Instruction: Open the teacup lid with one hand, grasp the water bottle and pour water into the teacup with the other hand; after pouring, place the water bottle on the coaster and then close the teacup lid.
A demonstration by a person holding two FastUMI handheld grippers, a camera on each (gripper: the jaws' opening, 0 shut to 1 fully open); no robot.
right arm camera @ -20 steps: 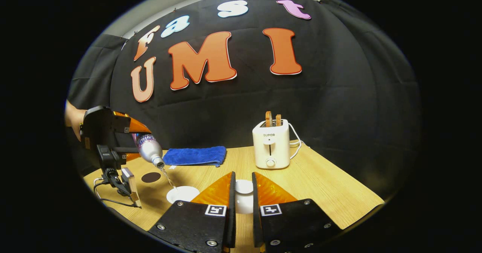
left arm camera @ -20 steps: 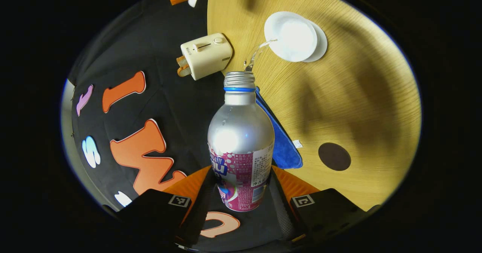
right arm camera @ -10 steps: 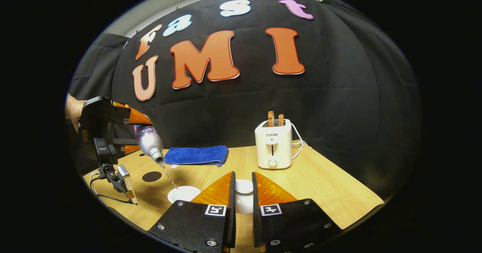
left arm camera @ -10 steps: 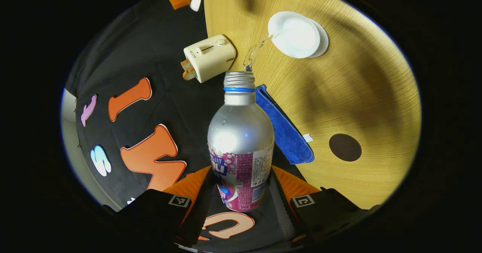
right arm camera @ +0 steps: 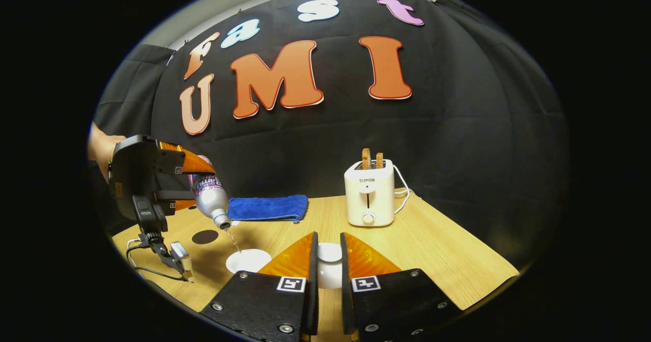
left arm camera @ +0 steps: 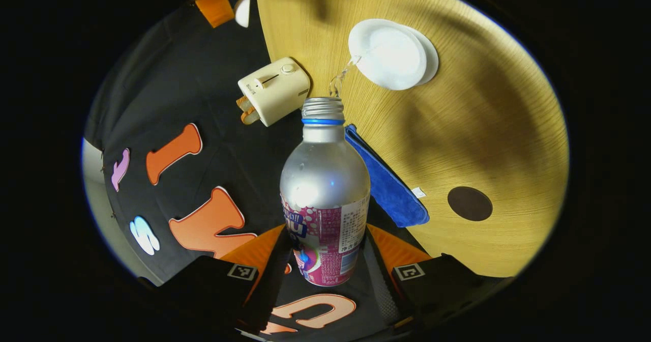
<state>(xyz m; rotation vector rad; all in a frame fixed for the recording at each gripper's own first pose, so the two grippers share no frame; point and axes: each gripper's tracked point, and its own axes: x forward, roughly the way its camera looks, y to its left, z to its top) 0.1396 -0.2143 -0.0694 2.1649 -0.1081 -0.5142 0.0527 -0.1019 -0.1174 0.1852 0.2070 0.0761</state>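
Left gripper (left arm camera: 325, 260) clamps water bottle (left arm camera: 325, 189), tilted mouth-down; thin stream falls into open teacup (left arm camera: 389, 54). Right gripper (right arm camera: 325, 271) pinches white lid (right arm camera: 329, 253), held beside cup. Step: pouring. Next, likely: right bottle, carry to dark coaster (left arm camera: 470, 203) beyond blue cloth (left arm camera: 386, 184).

In the right gripper view, the lid (right arm camera: 329, 265) sits between the right gripper (right arm camera: 329, 276) fingers, which cover its sides. Whether they press it cannot be told. In the left gripper view, the bottle (left arm camera: 324, 189) hides part of the blue cloth (left arm camera: 389, 187) beyond it.
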